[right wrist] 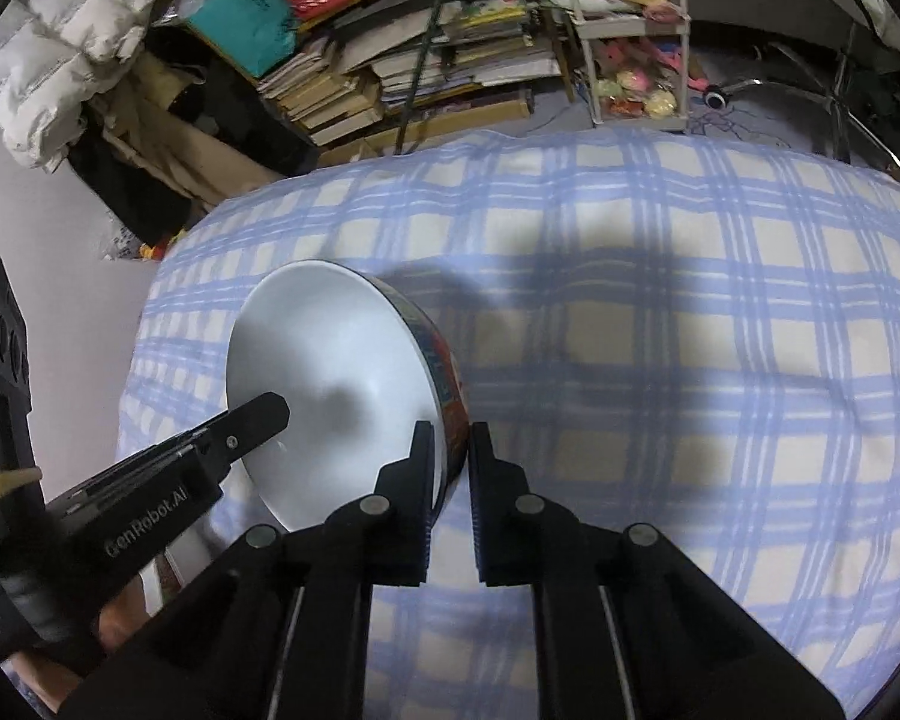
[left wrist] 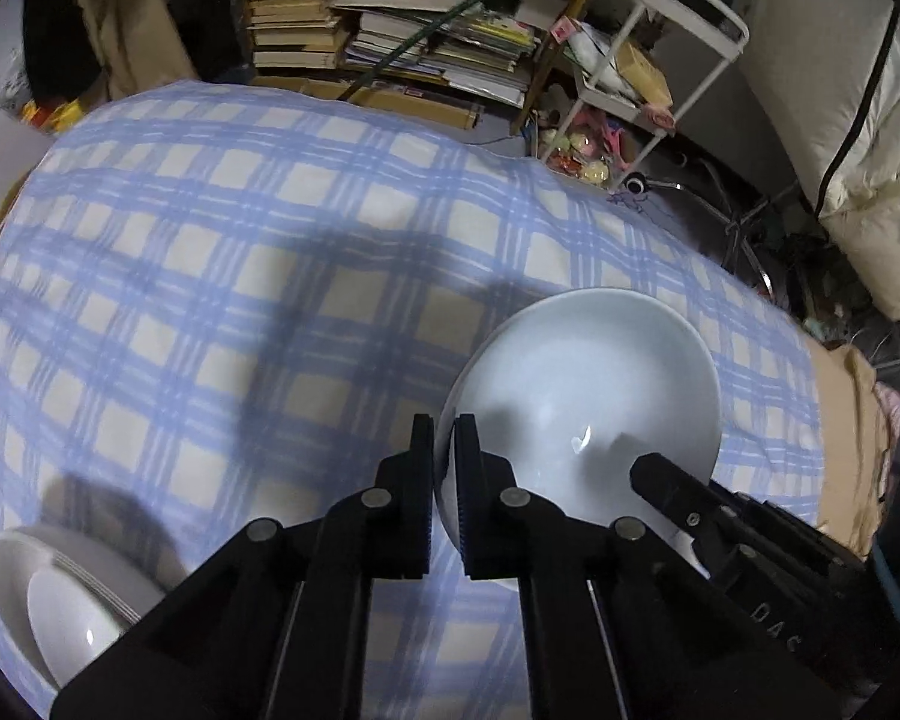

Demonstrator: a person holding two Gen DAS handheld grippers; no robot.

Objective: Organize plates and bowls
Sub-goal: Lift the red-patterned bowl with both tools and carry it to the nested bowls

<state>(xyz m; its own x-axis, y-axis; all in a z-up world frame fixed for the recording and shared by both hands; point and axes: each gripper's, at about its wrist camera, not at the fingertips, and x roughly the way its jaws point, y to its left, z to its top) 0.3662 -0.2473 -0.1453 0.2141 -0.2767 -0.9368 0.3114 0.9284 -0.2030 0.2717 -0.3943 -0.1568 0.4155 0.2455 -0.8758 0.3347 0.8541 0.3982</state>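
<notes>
Checked cloth point(left wrist: 270, 240) beneath gripped bowl point(left wrist: 582, 396)

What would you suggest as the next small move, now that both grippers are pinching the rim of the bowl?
Probably carry the bowl toward the stacked plates at the lower left of the left wrist view. The left gripper and the right gripper each clamp opposite sides of its rim, it looks lifted off the checked cloth, and those plates already hold another bowl.

Left gripper point(left wrist: 447, 441) and right gripper point(right wrist: 450, 447) both clamped, nearly closed
</notes>
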